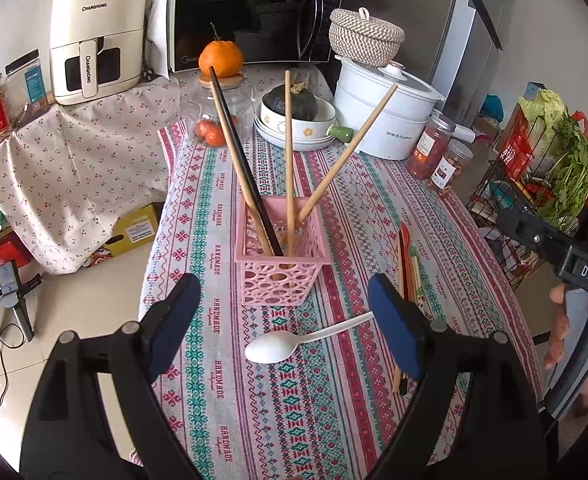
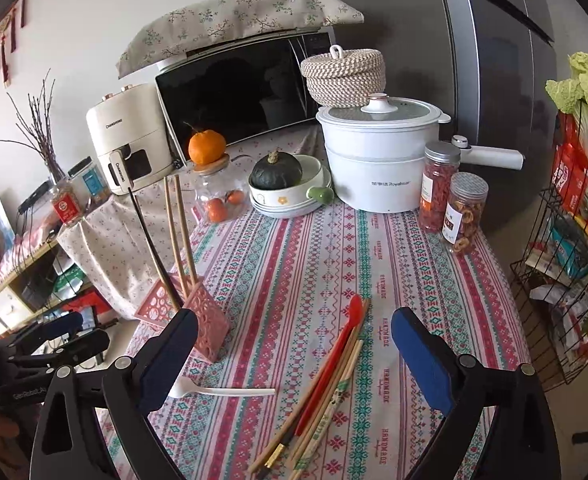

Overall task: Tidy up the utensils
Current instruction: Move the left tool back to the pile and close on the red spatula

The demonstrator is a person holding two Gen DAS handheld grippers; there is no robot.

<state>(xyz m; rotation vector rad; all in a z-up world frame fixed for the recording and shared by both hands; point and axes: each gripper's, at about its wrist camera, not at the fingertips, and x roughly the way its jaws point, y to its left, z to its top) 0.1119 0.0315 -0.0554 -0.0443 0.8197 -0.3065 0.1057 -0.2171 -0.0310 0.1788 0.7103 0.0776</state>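
Left wrist view, tool: the left gripper (image 1: 284, 322) stands wide open with nothing between its blue pads.
Left wrist view, spoon: a white plastic spoon (image 1: 294, 342) lies flat on the patterned tablecloth (image 1: 294, 420), right between the open fingers. Its bowl points toward the camera and to the picture's left; its handle runs up and to the right, toward the right-hand finger.
Left wrist view, holder: a pink perforated basket (image 1: 280, 272) stands upright just beyond the spoon, holding four chopsticks (image 1: 290, 152), one of them dark, that fan outward.
Left wrist view, other hand: a hand (image 1: 562, 332) at the right edge holds the other tool's black body.
Right wrist view, tool: the right gripper (image 2: 294, 354) is also wide open and empty.
Right wrist view, loose pile: a bundle of chopsticks with a red spoon (image 2: 326, 372) lies between and ahead of its fingers, long axis running from near the camera up and slightly right.
Right wrist view, spoon: the white plastic spoon lies crosswise at lower left, just beside the left-hand finger.
Right wrist view, holder: the pink basket sits further left, by the table edge.
Key relation: judging from both views, the white spoon is nearer the left gripper and the bundle nearer the right. Either grip would have to close across the long axis.
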